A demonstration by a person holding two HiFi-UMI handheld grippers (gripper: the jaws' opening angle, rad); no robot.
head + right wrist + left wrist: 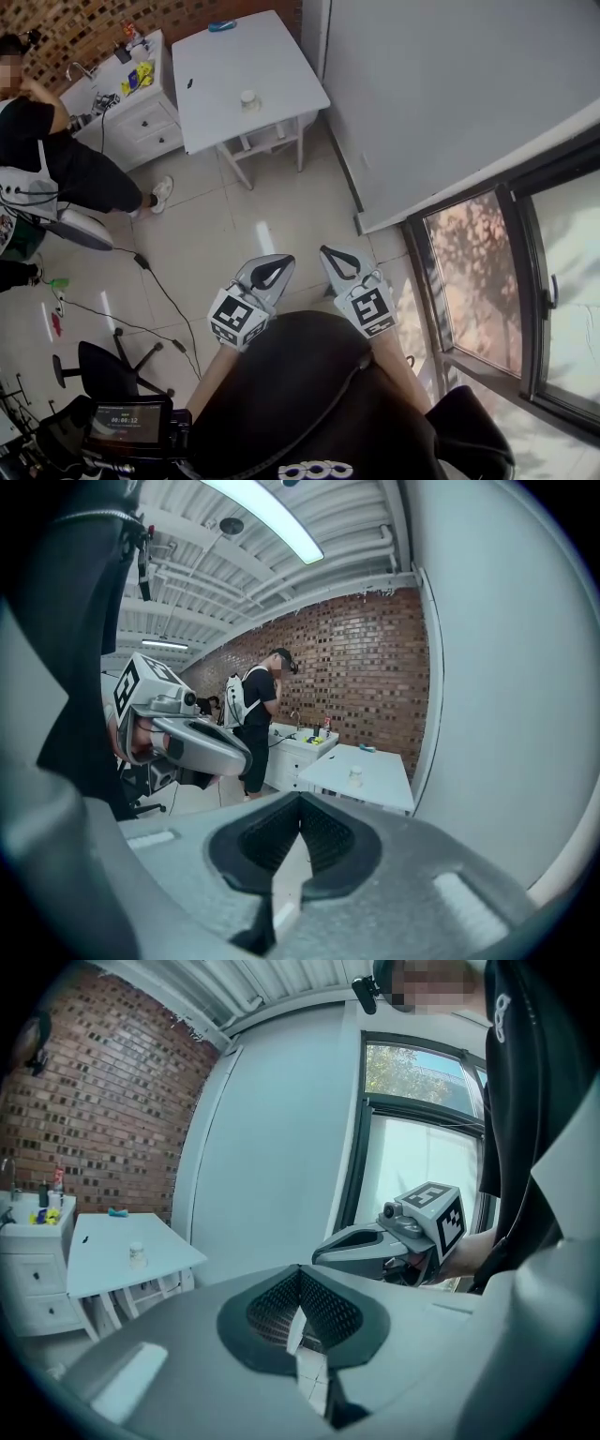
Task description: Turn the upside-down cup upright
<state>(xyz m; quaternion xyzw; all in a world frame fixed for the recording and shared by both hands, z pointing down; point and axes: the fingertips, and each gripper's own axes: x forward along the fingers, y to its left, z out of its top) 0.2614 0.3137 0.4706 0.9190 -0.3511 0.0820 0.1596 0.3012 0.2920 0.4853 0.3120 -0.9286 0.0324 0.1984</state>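
Far ahead of both tools, a small pale cup (248,97) stands alone near the middle of a white surface (211,112), too distant to show which way up it sits. Left tool (272,270) and right tool (339,265) hang side by side close to the person's body above the tiled floor, each with jaws pressed together and nothing between them. A likely risk: arriving with jaws shut, or closing off-centre, could nudge the light cup, toppling it or sliding it toward the surface's edge.
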